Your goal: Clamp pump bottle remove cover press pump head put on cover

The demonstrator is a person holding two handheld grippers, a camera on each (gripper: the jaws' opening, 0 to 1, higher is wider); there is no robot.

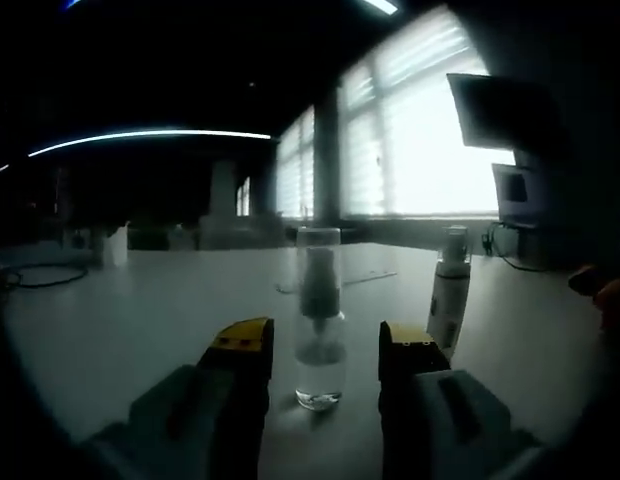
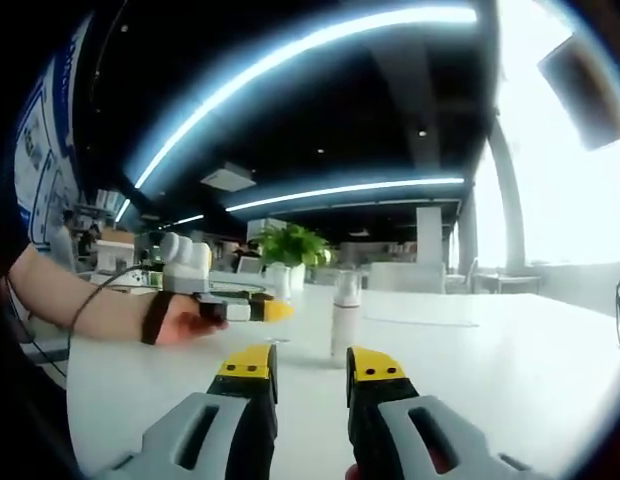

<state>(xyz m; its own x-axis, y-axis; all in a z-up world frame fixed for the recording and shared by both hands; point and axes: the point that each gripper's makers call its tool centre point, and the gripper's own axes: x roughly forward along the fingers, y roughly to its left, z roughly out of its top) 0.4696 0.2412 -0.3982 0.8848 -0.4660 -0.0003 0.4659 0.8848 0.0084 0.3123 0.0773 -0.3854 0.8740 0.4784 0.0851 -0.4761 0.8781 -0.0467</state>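
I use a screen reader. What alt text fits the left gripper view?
A clear plastic pump bottle with its transparent cover on stands upright on the white table, in the gap of the open left gripper. A white spray bottle stands beyond, toward the right.
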